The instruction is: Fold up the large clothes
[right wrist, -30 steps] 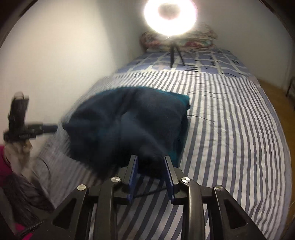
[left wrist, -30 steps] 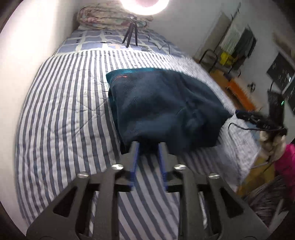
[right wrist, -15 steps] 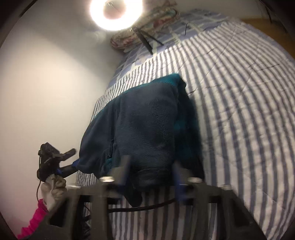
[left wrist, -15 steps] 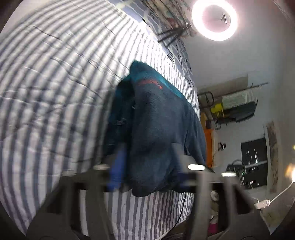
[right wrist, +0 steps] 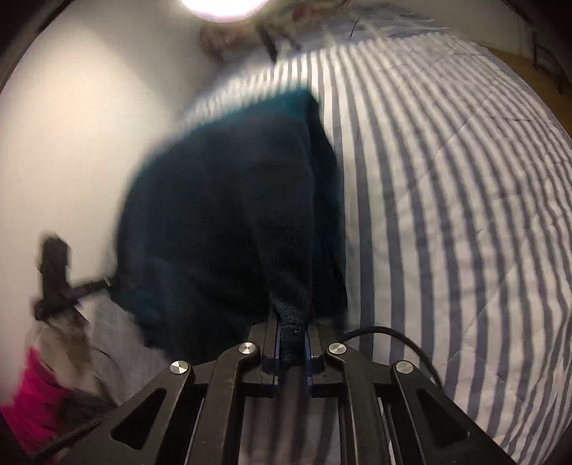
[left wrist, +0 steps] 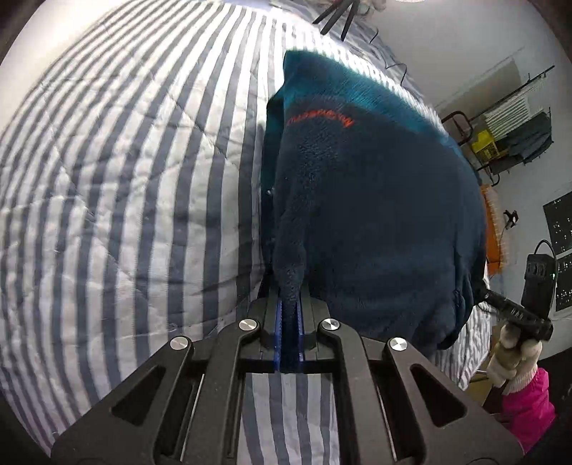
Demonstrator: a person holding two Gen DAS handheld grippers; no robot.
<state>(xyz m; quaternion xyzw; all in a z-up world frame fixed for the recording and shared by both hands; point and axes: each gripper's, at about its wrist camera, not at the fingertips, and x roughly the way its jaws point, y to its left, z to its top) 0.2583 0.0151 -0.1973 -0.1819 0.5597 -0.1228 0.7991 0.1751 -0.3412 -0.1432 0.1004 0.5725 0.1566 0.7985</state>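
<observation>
A dark navy fleece garment (left wrist: 375, 214) with a teal collar and orange lettering lies folded on the striped bed cover (left wrist: 125, 179). My left gripper (left wrist: 289, 286) is shut on a bunched fold at the garment's near left edge. In the right wrist view the same fleece (right wrist: 221, 214) is blurred. My right gripper (right wrist: 291, 314) has its jaws closing, with a fold of the near right edge pinched between the blue pads. Both grippers point steeply down at the bed.
A gloved hand (left wrist: 514, 357) with a pink sleeve holds the other gripper at the bed's right edge. Tripod legs (left wrist: 336, 18) stand at the far end of the bed under a ring light (right wrist: 225, 5). A black cable (right wrist: 393, 336) lies on the cover (right wrist: 447, 179). A clothes rack (left wrist: 518, 125) stands beyond the bed.
Both grippers have dropped towards the bed and rolled. Their jaws have gone from standing apart before the fleece's near edge to closed on folds of it.
</observation>
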